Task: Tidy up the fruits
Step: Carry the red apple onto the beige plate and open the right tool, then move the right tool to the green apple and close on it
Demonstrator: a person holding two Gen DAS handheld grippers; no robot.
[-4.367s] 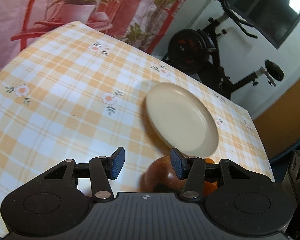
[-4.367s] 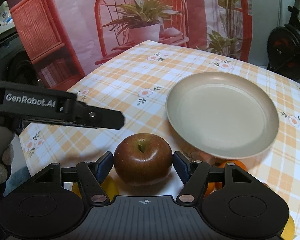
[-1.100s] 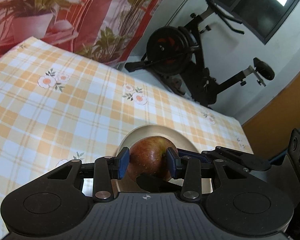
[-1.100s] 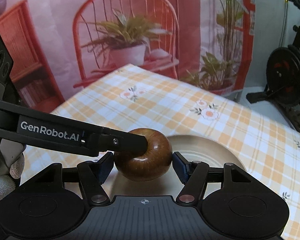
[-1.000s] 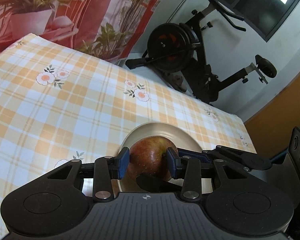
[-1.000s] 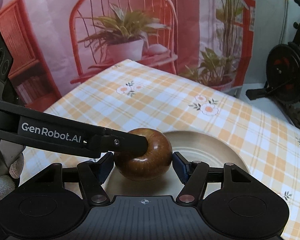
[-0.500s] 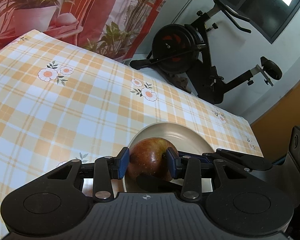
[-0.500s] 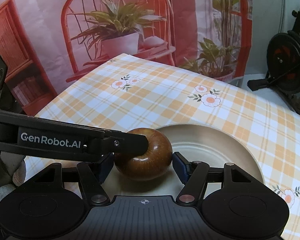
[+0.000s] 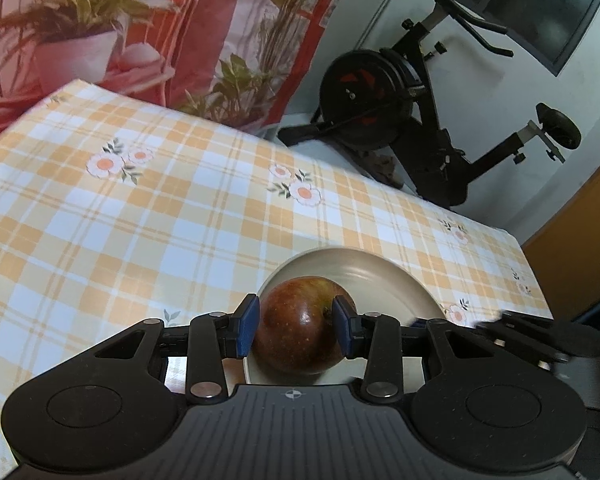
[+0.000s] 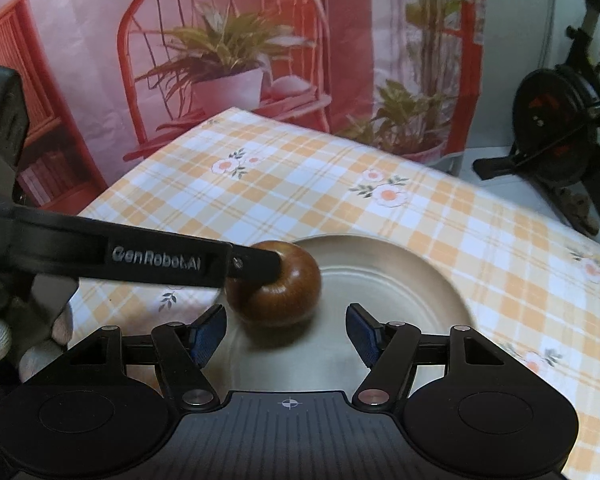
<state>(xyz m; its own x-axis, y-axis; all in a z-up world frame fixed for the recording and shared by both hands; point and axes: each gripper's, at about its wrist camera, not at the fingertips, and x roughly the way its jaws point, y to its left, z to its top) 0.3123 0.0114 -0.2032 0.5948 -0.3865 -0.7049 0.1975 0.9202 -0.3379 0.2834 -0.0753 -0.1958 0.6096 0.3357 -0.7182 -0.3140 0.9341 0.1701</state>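
While the apple (image 9: pixel 300 328) sits between the two blue pads (image 9: pixel 247 325) of the left gripper (image 9: pixel 296 326), both pads press against its sides, so that gripper is clenched on the fruit. Its stem end faces the right-hand pad in the left wrist view. From the right wrist view the apple (image 10: pixel 278 290) lies over the near left part of the plate (image 10: pixel 412 280), with the left gripper's black finger (image 10: pixel 256 266) reaching in from the left and lying against its top; whether the fruit rests on the plate or hangs just above it cannot be told.

The right gripper (image 10: pixel 286 332) is released: its pads (image 10: pixel 208 330) stand wide apart, the apple lies just ahead of them, nearer the left pad, and neither pad touches it. Its jaws frame bare plate surface.

Around the beige plate spreads a tablecloth (image 9: pixel 140 224) checked in orange and white with small flowers. A gloved hand (image 10: pixel 16 332) holds the left gripper at the left edge of the right wrist view. Beyond the table hangs a red backdrop (image 10: pixel 240 40) printed with a chair and potted plants, and an exercise bike (image 9: pixel 412 112) stands to its right.
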